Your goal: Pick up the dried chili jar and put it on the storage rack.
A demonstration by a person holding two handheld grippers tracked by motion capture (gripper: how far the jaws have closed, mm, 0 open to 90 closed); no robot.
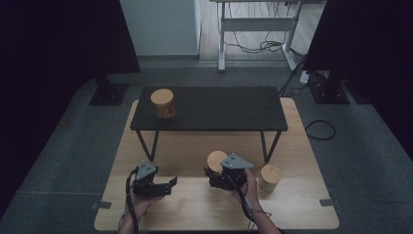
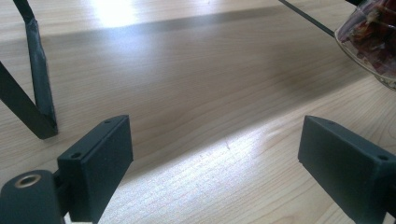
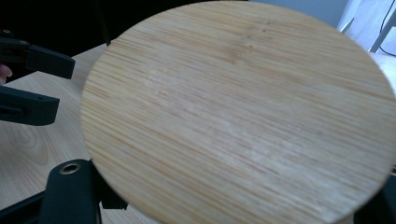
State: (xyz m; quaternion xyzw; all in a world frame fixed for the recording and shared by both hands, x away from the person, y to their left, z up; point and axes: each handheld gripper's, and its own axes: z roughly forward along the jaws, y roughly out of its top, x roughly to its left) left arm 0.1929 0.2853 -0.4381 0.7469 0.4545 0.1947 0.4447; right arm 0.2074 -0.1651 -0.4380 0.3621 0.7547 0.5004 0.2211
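The right gripper (image 1: 214, 176) is holding a glass jar with a round, pale wooden lid (image 3: 238, 114). Its two black jaws are sitting on either side of the jar, pinching it. In the right gripper view the big wooden lid is right in front of the camera, hiding most of the jaws. In the high view the same jar is sitting near the front middle of the light wooden table (image 1: 195, 204), tucked against the front of the right gripper.

The left gripper (image 1: 170, 184) is being held low over the table, to the left of the held jar and a little apart from it. Its black jaws are spread wide, with nothing between them but bare wood. In the left gripper view the glass side of the jar, with something red and brown inside, is peeking in at the top right.

A second jar with a wooden lid (image 1: 269, 179) is standing just beside the person's right hand (image 1: 251, 187), on its right side. A third jar with a wooden lid (image 1: 163, 104) is standing on the left end of a low black shelf with thin metal legs (image 1: 219, 109), well apart from both grippers. The shelf is standing on the far part of the table.
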